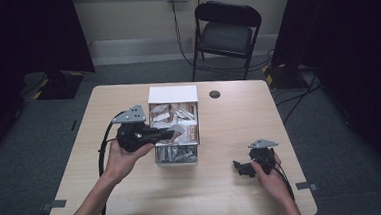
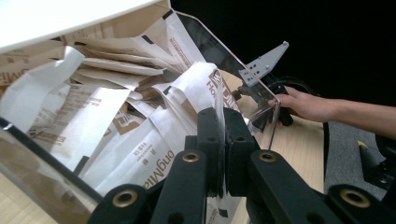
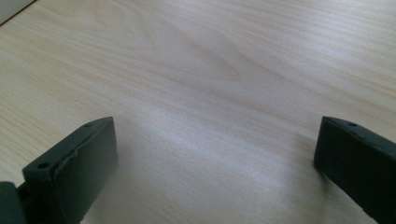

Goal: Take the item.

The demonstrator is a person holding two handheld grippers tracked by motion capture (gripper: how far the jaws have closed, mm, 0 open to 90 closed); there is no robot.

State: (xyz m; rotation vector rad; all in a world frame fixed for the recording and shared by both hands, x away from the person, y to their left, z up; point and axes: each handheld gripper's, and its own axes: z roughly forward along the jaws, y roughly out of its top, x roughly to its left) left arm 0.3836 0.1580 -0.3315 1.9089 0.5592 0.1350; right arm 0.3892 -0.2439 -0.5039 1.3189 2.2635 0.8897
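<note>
A clear box [image 1: 156, 139] with a white top [image 1: 172, 94] stands mid-table, crammed with white and brown paper packets [image 1: 171, 113]. My left gripper [image 1: 169, 134] reaches into it from the left. In the left gripper view the left gripper [image 2: 223, 119] is shut on the thin edge of a white packet with brown print [image 2: 201, 86], inside the box's clear wall [image 2: 42, 163]. My right gripper [image 1: 240, 168] rests low on the table at the right, away from the box. In the right gripper view the right gripper [image 3: 215, 154] is open over bare wood, nothing between its jaws.
The light wooden table [image 1: 224, 195] has a small black disc [image 1: 214, 94] behind the box. A black folding chair [image 1: 226, 32] stands beyond the far edge, with cables on the floor around it. The person's other hand [image 2: 308, 105] shows past the box in the left gripper view.
</note>
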